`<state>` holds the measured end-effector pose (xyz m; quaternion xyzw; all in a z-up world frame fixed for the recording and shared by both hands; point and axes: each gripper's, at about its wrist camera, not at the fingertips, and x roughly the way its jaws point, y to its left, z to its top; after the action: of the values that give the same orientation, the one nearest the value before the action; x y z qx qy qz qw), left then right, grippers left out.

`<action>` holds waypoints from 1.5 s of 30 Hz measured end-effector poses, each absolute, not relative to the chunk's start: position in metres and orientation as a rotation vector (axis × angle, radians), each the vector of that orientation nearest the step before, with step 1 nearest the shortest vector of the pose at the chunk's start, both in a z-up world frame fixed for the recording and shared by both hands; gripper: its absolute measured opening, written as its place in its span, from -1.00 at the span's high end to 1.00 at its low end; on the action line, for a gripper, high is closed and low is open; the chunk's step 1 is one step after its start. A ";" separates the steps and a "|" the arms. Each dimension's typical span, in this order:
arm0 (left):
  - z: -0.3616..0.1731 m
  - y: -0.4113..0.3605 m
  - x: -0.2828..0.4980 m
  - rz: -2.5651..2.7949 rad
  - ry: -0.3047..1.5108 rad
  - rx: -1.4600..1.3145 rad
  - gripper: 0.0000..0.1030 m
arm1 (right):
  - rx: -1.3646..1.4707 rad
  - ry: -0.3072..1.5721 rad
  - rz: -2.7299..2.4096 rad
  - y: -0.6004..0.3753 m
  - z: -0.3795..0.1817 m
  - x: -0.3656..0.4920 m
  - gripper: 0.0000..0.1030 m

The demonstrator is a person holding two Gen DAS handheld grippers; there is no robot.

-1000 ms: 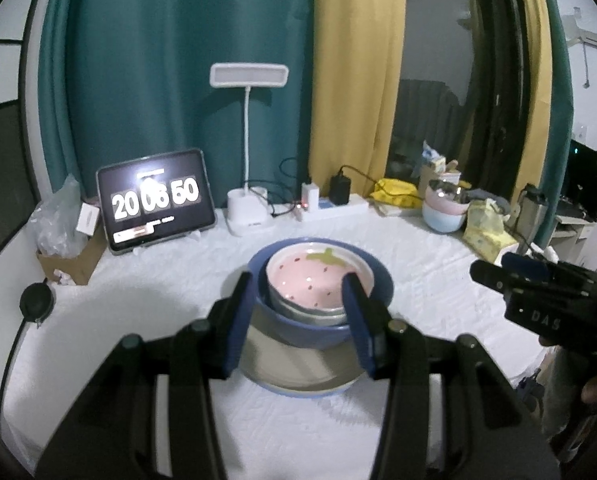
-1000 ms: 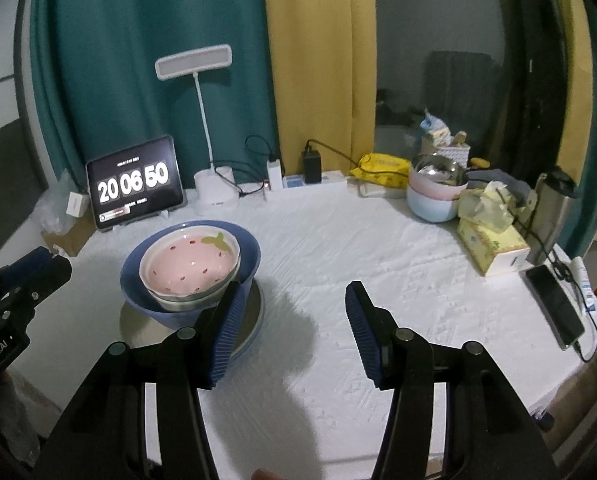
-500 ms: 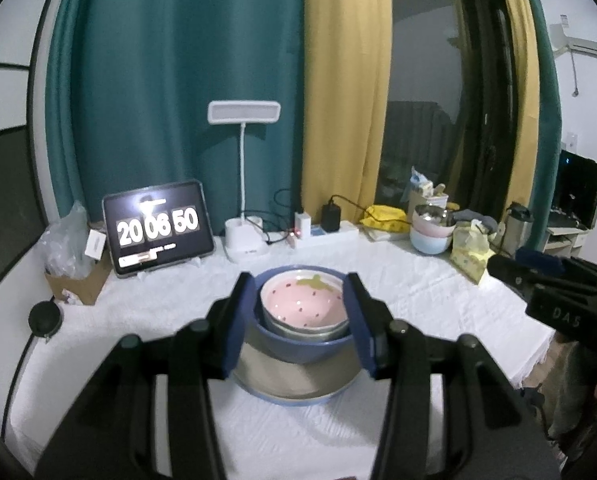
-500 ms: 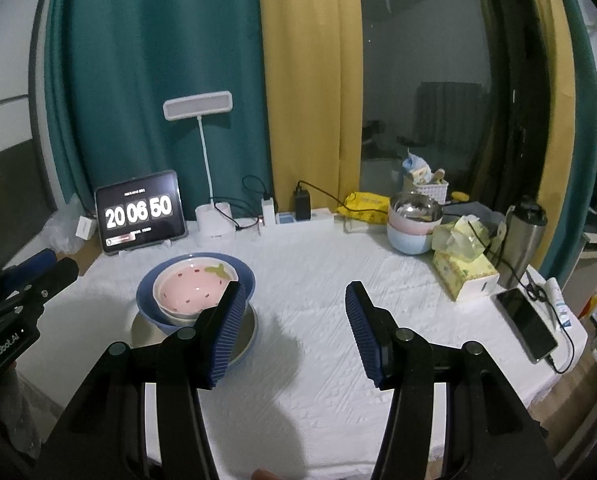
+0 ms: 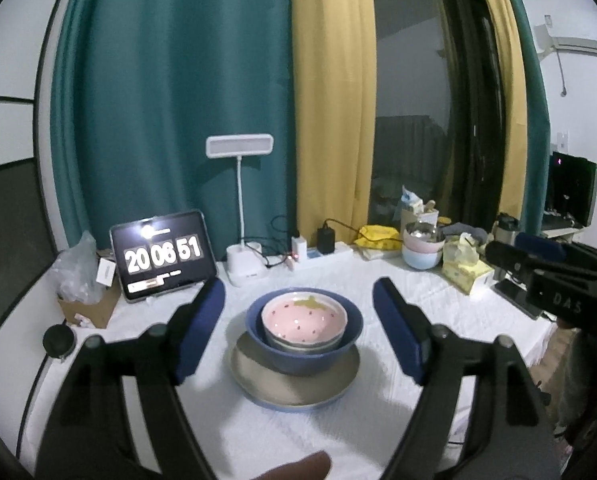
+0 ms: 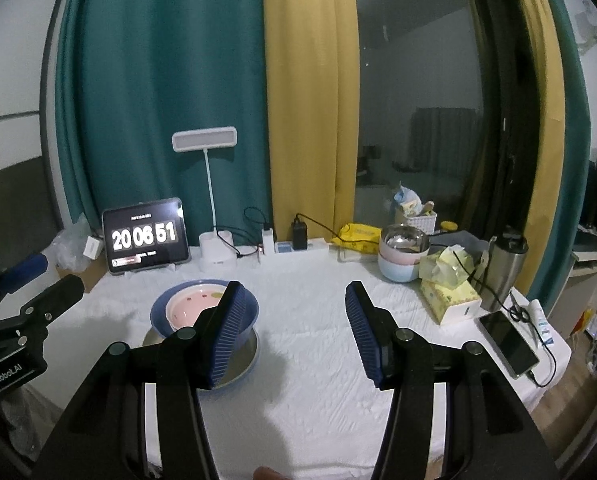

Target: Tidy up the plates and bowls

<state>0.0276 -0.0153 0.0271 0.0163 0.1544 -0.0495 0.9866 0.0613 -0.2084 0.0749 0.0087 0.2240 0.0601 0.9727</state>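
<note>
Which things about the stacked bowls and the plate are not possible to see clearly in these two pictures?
- Right wrist view: the hand-held gripper's own left finger hides the near side of the blue bowl and most of the plate.
- Left wrist view: the grey bowl under the strawberry bowl shows only its rim; whether more bowls nest there is hidden.
- Both views: small text on the tablet is too small.
</note>
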 end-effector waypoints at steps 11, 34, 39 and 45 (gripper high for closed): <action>0.044 -0.015 0.013 -0.093 0.257 0.027 -0.51 | 0.029 0.393 0.114 -0.213 0.097 0.044 -0.08; 0.070 -0.002 -0.004 -0.028 0.228 -0.026 -0.51 | 0.036 0.301 0.122 -0.220 0.127 0.025 -0.08; 0.070 -0.002 -0.004 -0.028 0.224 -0.023 -0.51 | 0.036 0.300 0.124 -0.220 0.127 0.025 -0.08; 0.070 0.000 -0.003 -0.024 0.232 -0.028 -0.51 | 0.037 0.301 0.122 -0.219 0.127 0.026 -0.08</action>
<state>-0.0032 0.0000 0.0704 -0.0140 0.1156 -0.0121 0.9931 0.0256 -0.2194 0.1271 0.0187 0.1498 0.0609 0.9867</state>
